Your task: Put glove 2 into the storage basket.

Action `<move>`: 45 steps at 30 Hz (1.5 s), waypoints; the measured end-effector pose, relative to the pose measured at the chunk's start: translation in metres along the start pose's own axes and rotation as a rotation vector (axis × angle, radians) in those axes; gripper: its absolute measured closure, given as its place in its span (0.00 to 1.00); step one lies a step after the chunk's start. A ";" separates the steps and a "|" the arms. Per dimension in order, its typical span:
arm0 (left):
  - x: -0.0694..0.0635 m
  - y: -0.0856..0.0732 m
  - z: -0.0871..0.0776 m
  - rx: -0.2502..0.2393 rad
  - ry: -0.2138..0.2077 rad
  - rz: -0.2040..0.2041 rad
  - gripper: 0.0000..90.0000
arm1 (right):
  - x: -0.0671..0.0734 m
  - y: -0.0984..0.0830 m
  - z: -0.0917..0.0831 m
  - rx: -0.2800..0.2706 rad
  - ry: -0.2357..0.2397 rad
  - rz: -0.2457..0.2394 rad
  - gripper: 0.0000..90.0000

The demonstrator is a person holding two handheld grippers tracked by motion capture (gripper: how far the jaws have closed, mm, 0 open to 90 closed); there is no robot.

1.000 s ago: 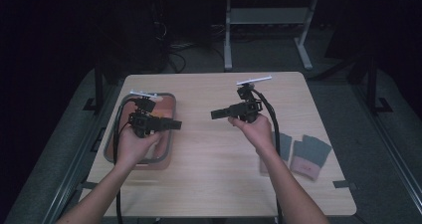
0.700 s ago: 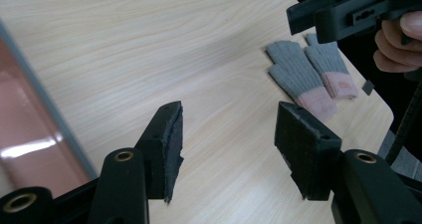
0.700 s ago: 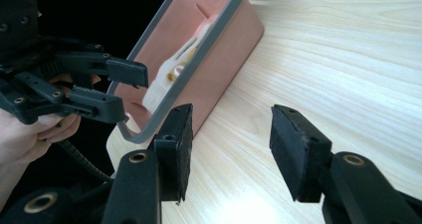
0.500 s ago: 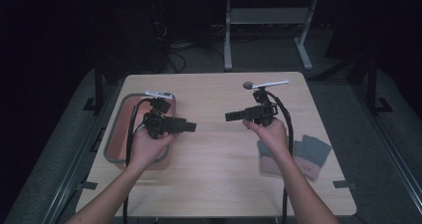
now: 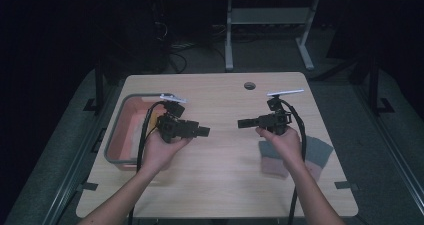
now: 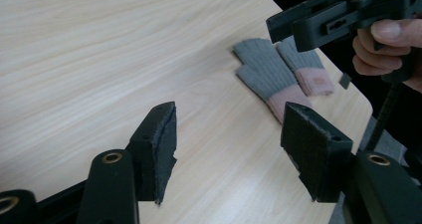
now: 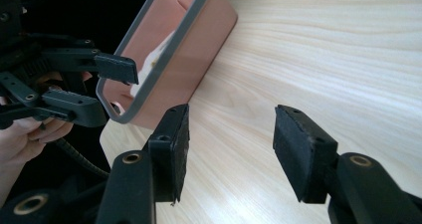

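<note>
My left gripper (image 5: 202, 131) hovers over the table's left half, just right of a pink tray (image 5: 116, 135) with a grey rim. It points right toward my right gripper (image 5: 243, 123), which points back at it. Both sets of jaws have just been opening, and nothing lies between either pair. In the left gripper view the open left gripper (image 6: 231, 119) looks across bare wood at two grey gloves with pink cuffs (image 6: 268, 77) and the right gripper (image 6: 278, 27). In the right gripper view the open right gripper (image 7: 231, 114) faces the tray (image 7: 169, 50) and the left gripper (image 7: 112, 89).
The gloves (image 5: 320, 150) lie flat near the wooden table's (image 5: 220, 185) right edge, partly under the right hand. A cable hole (image 5: 249, 85) sits near the far edge. Something pale lies inside the tray. Black cables trail from both grippers toward the person.
Both hands have shifted to the right and slightly toward the near edge. The left gripper has come off the tray area to over bare wood. Both jaw pairs stand wider.
</note>
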State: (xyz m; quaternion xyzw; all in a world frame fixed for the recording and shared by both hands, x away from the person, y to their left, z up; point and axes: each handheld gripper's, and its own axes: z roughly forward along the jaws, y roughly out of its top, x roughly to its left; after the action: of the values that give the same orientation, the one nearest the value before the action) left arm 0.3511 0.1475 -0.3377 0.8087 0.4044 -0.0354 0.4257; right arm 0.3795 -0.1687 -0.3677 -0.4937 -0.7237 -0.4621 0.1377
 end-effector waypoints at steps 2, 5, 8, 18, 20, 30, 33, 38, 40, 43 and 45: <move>-0.004 0.000 0.005 0.001 -0.009 0.001 0.42 | -0.004 -0.004 -0.005 -0.005 -0.008 0.004 0.53; -0.008 0.000 0.009 -0.002 -0.020 0.008 0.41 | -0.007 -0.009 -0.011 -0.007 -0.019 0.008 0.52; -0.011 0.000 0.013 0.001 -0.019 0.014 0.41 | -0.010 -0.012 -0.015 -0.010 -0.026 0.007 0.52; -0.026 -0.006 0.036 0.033 -0.037 0.048 0.39 | -0.025 -0.029 -0.033 -0.028 -0.068 0.032 0.51; -0.029 -0.006 0.038 0.030 -0.046 0.052 0.38 | -0.027 -0.032 -0.036 -0.024 -0.085 0.030 0.50; -0.039 -0.010 0.052 0.022 -0.069 0.063 0.36 | -0.041 -0.049 -0.053 -0.039 -0.122 0.041 0.50; -0.042 -0.011 0.058 0.024 -0.072 0.070 0.35 | -0.045 -0.054 -0.059 -0.035 -0.147 0.038 0.51; -0.045 -0.012 0.065 0.028 -0.079 0.068 0.33 | -0.048 -0.059 -0.064 -0.029 -0.173 0.028 0.51; -0.047 -0.012 0.069 0.027 -0.100 0.054 0.32 | -0.050 -0.063 -0.067 -0.028 -0.196 0.019 0.50; -0.048 -0.012 0.071 0.031 -0.104 0.057 0.32 | -0.053 -0.066 -0.070 -0.032 -0.204 0.011 0.50; -0.050 -0.013 0.073 0.034 -0.106 0.063 0.32 | -0.056 -0.070 -0.074 -0.035 -0.226 0.012 0.49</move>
State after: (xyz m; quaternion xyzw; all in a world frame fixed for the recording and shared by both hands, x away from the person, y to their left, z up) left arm 0.3298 0.0677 -0.3726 0.8252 0.3550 -0.0714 0.4335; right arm 0.3283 -0.2670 -0.4018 -0.5491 -0.7236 -0.4153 0.0494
